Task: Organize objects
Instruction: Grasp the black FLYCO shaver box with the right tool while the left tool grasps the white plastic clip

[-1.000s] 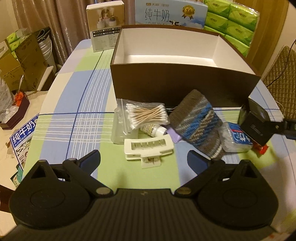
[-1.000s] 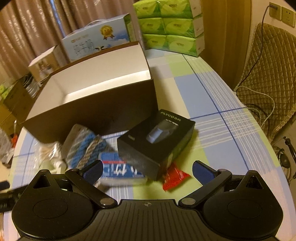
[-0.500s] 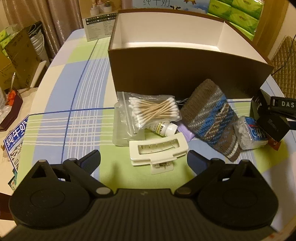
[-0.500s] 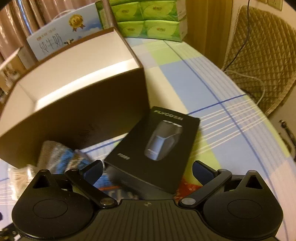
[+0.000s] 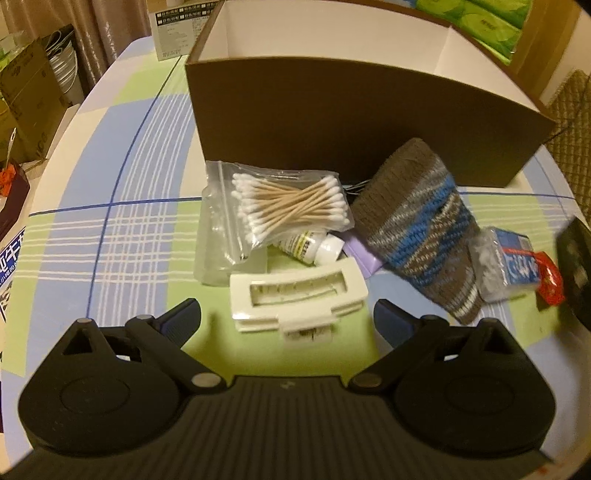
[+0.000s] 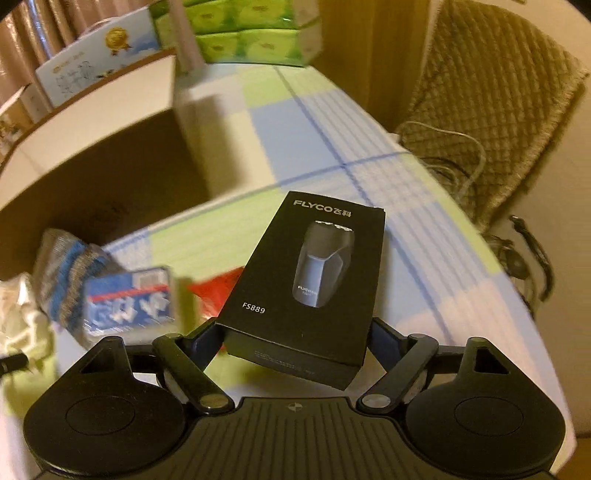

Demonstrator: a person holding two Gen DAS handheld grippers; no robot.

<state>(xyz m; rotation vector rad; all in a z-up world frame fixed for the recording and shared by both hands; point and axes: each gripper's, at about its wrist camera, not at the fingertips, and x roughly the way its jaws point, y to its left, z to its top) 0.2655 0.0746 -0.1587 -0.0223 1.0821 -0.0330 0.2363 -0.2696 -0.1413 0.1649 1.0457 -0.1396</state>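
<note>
In the left wrist view my left gripper [image 5: 287,322] is open, low over the table, and a white hair clip [image 5: 295,295] lies between its fingers, untouched. Beyond the clip lie a bag of cotton swabs [image 5: 288,210], a small white bottle [image 5: 314,248], a knitted brown and blue pouch [image 5: 421,229] and a blue and white packet [image 5: 513,264]. The brown box [image 5: 351,114] stands open behind them. My right gripper [image 6: 291,334] is closing, and its pads meet both sides of a black shaver box [image 6: 314,273], near end raised.
A red sachet [image 6: 218,291] lies left of the shaver box, beside the blue and white packet [image 6: 129,301]. Green tissue packs [image 6: 255,33] and a milk carton [image 6: 99,51] stand behind the brown box [image 6: 96,173]. A padded chair [image 6: 491,110] stands off the table's right edge.
My left gripper sank toward the hair clip, which now sits between its fingers. My right gripper moved in over the shaver box and closed onto its sides; the red sachet is now uncovered.
</note>
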